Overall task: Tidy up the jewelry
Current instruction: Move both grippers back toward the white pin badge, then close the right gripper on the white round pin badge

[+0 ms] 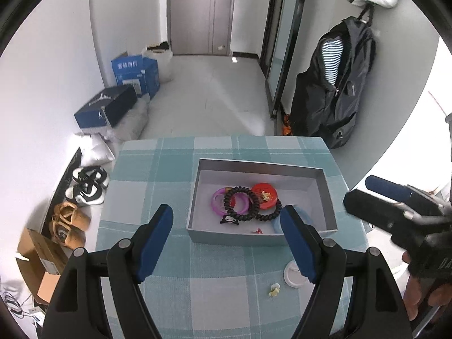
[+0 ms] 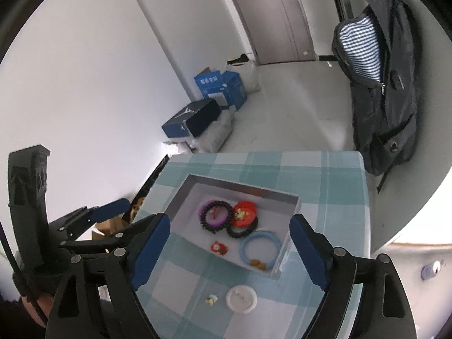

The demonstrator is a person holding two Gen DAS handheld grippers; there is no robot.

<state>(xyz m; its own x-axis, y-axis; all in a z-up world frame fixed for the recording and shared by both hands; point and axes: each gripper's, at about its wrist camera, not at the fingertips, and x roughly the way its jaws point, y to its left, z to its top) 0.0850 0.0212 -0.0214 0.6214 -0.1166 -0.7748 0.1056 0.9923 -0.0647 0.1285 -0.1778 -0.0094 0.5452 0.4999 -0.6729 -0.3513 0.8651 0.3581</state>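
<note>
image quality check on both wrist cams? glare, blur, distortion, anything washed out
Left wrist view: strong fisheye bend with a black vignette at the corners; the right gripper is motion-blurred, the floor shows a glare streak, and the box is sharp. Right wrist view: same barrel distortion; the wall is blown out near white, the bracelets in the box are slightly soft, and the white disc has low contrast.

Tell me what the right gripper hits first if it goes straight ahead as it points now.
Probably the grey box: the open right gripper aims at its near part, about where the blue bracelet lies. Depth is uncertain.
</note>
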